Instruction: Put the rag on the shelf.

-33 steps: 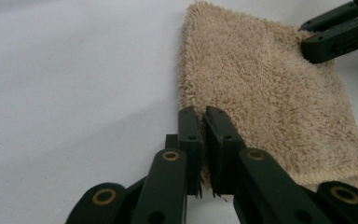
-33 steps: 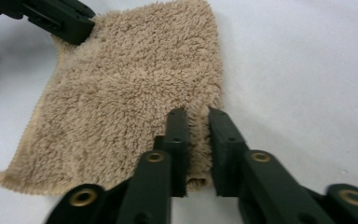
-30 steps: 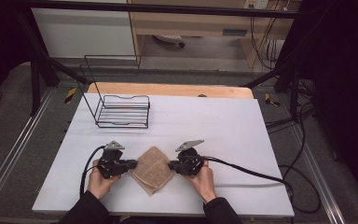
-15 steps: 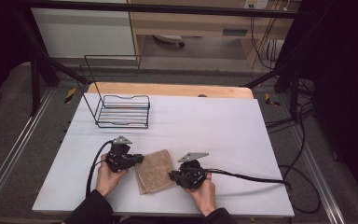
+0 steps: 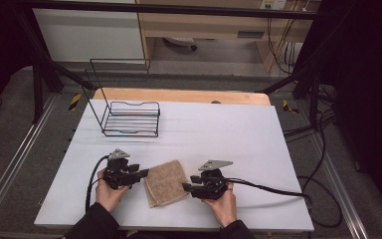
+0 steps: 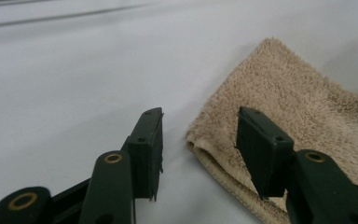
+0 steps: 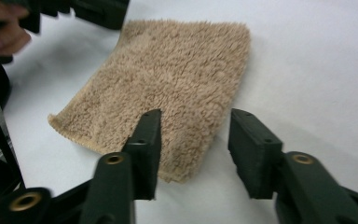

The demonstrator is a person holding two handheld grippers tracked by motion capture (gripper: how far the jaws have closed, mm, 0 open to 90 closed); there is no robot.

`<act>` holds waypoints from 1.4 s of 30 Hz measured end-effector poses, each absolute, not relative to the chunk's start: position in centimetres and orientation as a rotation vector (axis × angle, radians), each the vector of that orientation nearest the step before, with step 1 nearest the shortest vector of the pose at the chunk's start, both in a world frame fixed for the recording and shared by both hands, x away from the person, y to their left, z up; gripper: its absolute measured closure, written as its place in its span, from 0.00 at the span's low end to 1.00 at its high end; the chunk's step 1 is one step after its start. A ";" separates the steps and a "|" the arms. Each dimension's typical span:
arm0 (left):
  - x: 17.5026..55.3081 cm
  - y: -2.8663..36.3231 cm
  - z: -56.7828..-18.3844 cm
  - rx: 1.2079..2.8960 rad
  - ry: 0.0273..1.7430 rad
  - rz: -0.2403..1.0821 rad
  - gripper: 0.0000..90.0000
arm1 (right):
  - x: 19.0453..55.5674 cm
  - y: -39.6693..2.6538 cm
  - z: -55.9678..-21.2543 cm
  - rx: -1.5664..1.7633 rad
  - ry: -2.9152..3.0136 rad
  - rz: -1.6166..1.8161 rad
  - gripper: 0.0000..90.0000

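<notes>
White tabletop [image 5: 229, 129]; folded tan towel [image 5: 166, 181] lies near its front edge, long axis slanting front-to-back, between both tools. Left hand-held gripper [image 5: 142, 174] and right hand-held gripper [image 5: 186, 188] flank it, jaws just opened, spread, pinching nothing; both equally near.

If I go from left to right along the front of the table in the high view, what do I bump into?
left gripper → folded tan towel → right gripper → its black cable trailing off toward the table's right edge.
</notes>
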State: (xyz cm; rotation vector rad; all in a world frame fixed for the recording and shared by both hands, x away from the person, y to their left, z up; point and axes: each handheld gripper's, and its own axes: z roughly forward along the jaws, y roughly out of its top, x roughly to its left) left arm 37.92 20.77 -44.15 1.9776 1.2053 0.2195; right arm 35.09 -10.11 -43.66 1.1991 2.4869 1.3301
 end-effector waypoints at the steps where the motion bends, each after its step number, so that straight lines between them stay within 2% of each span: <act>1: 38.0 20.6 -44.3 1.983 1.212 0.221 0.59 | 35.2 -10.3 -43.6 1.187 2.481 1.334 0.55; 9: 38.5 20.2 -45.0 1.980 1.227 0.190 0.74 | 35.5 -11.2 -43.0 1.153 2.466 1.341 0.46; 10: 38.4 20.1 -45.1 1.978 1.226 0.185 0.78 | 35.6 -11.3 -42.8 1.148 2.460 1.341 0.45; 14: 38.4 19.9 -45.1 1.983 1.227 0.194 0.80 | 35.7 -11.3 -42.8 1.141 2.458 1.343 0.42; 20: 38.3 19.5 -45.0 1.995 1.228 0.193 0.90 | 36.5 -11.0 -42.8 1.152 2.453 1.373 0.41; 30: 38.1 19.2 -45.0 2.022 1.197 0.242 0.91 | 40.1 -8.7 -42.6 1.188 2.455 1.344 0.55; 42: 38.1 19.3 -45.1 2.034 1.163 0.240 0.91 | 43.1 -6.7 -44.5 1.264 2.494 1.272 0.71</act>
